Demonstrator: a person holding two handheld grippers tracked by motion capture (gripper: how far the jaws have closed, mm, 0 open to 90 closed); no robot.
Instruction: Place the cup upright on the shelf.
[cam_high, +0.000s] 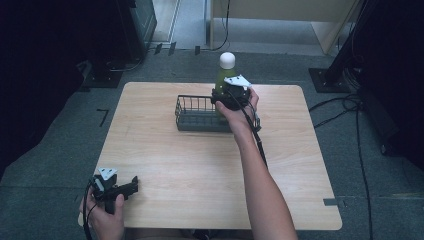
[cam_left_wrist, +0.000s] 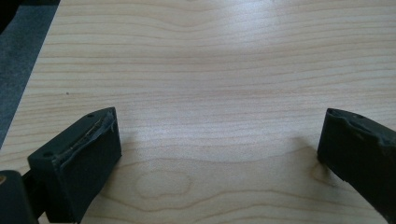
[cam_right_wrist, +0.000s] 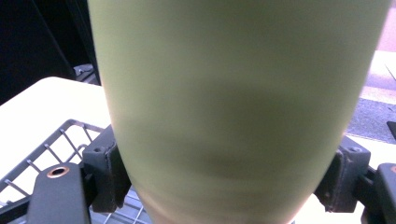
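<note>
A green bottle (cam_high: 223, 75) with a white cap (cam_high: 227, 60) stands upright in my right gripper (cam_high: 231, 95), over the right end of a dark wire basket (cam_high: 196, 116) on the far half of the wooden table (cam_high: 210, 165). In the right gripper view the bottle's pale green body (cam_right_wrist: 233, 102) spans the frame and both black pads (cam_right_wrist: 105, 172) press on its sides, with the basket's wires (cam_right_wrist: 46, 154) below left. My left gripper (cam_high: 131, 186) rests at the table's near left edge, and its jaws stand wide apart over bare wood (cam_left_wrist: 215, 140) with nothing between them.
Grey carpet surrounds the table. Black stands and cables (cam_high: 350, 105) lie on the floor to the right, dark equipment (cam_high: 135, 25) stands at the back left, and a light wooden desk (cam_high: 280, 15) at the back.
</note>
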